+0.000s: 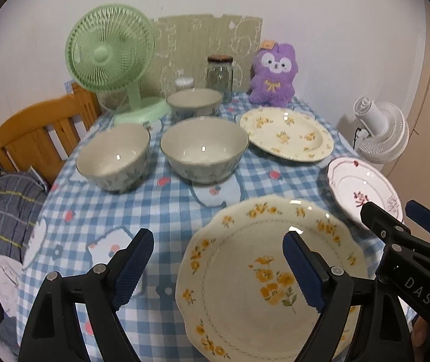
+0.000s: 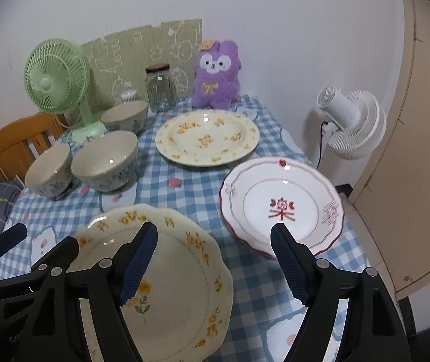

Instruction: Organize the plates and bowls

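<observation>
Left wrist view, yellow-flowered plate [image 1: 245, 286] beneath open jaws, untouched

White letters "DAS" stand on the black body of the right claw [image 1: 396, 214], just right of the yellow-flowered plate [image 1: 245, 286]. No other text is legible.

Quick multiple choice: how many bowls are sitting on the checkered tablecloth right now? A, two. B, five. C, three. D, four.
C: three bowls stand on the tablecloth: a near-left bowl, a middle bowl and a far bowl beside the green fan; the other dishes are plates.
</observation>
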{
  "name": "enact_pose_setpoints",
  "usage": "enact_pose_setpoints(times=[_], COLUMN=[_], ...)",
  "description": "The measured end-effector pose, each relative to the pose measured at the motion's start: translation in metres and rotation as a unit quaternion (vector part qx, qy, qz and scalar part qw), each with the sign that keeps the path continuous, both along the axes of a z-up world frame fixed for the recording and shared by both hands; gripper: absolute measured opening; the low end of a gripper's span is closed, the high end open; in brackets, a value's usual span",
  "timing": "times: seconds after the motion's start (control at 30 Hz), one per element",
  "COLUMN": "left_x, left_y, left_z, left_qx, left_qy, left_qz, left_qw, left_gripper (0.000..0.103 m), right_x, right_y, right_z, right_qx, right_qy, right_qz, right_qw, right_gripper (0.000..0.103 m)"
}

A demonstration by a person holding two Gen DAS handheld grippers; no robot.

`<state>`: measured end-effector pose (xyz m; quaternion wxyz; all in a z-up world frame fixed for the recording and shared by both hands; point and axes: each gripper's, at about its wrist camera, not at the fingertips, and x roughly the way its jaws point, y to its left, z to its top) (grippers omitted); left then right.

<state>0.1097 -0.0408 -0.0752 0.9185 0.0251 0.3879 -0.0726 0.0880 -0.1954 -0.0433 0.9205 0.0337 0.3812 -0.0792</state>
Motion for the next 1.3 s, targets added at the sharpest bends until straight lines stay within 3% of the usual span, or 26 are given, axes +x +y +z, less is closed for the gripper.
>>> enact_pose_setpoints(times=[0.5, 0.87, 1.3], left_x=[-0.011, 0.01, 0.077], left_y=[-0.007, -0.015, -0.045], left_z=[0.068, 0.094, 0.091], left_qx=[0.002, 0.005, -0.002], left_qy=[-0.067, -0.085, -0.068], left_qz=[-0.019, -0.035, -0.047], left_qw=[0.9976, 0.9958, 0.9966], left_gripper=[0.094, 0.1, 0.101], right_x=[-0.013, -0.002, 0.072], right_y=[-0.01, -0.026, -0.051], right_z=[0.064, 0.097, 0.085], right_qx=[0.007, 0.014, 0.017], right_qy=[-0.062, -0.111, -0.087], right_qz=[-0.014, -0.026, -0.015], right_qw=[0.998, 0.993, 0.996], right_gripper=[0.081, 0.097, 0.097])
